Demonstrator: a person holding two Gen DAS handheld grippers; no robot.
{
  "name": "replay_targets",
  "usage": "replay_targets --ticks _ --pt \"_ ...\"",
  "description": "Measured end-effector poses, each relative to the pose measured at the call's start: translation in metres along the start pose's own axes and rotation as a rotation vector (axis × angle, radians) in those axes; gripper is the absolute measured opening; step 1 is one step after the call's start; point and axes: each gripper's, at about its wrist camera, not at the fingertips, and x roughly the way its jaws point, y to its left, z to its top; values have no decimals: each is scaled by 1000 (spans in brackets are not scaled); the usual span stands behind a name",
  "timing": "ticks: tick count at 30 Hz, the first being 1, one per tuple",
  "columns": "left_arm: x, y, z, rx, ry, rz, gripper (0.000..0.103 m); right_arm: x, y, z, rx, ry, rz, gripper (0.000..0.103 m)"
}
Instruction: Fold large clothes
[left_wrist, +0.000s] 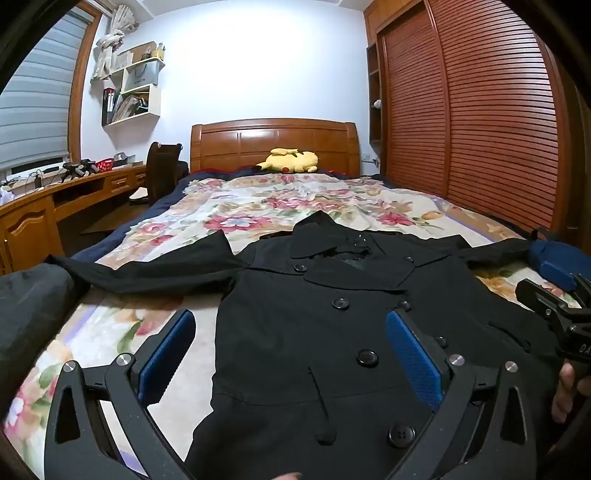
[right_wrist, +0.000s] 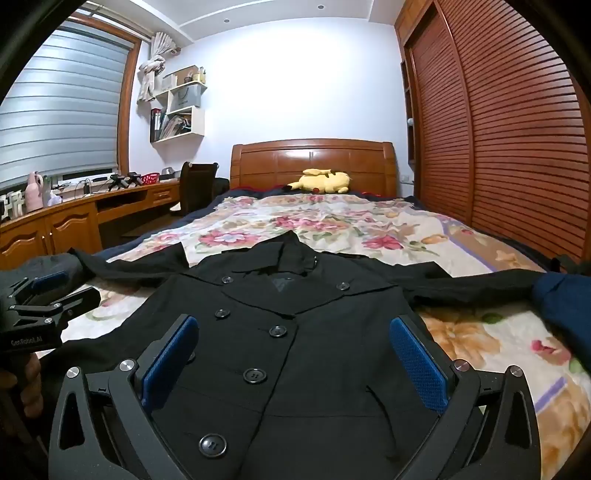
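A black double-breasted coat (left_wrist: 332, 332) lies flat and face up on the floral bedspread (left_wrist: 258, 206), collar toward the headboard, both sleeves spread out sideways. My left gripper (left_wrist: 290, 325) hovers open over the coat's left front, nothing between its blue pads. My right gripper (right_wrist: 291, 332) also stands open above the coat (right_wrist: 295, 350), over its buttoned middle. The right gripper (left_wrist: 557, 291) shows at the right edge of the left wrist view. The left gripper (right_wrist: 51, 284) shows at the left edge of the right wrist view. A hand (right_wrist: 22, 384) holds its grip.
A yellow plush toy (left_wrist: 291, 160) rests by the wooden headboard (left_wrist: 275, 142). A dark blue cloth (right_wrist: 565, 302) lies at the coat's right sleeve end. Another dark garment (left_wrist: 29, 310) sits at the left bed edge. Desk (right_wrist: 74, 221) and chair (right_wrist: 195, 184) stand left, slatted wardrobe doors (right_wrist: 517, 147) right.
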Motion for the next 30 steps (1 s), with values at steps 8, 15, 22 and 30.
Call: replay_targets --ticks 8,15,22,30 --pt "-1 3 2 -6 -8 8 103 0 0 0 -5 -2 1 103" --pt "-2 5 2 -9 -10 7 103 2 0 -1 -2 0 -3 103" --pt "-5 5 1 -9 -10 9 103 0 -1 0 -1 -1 -4 103" --pt "-5 5 1 -8 -11 7 103 1 -1 1 -2 0 -5 103"
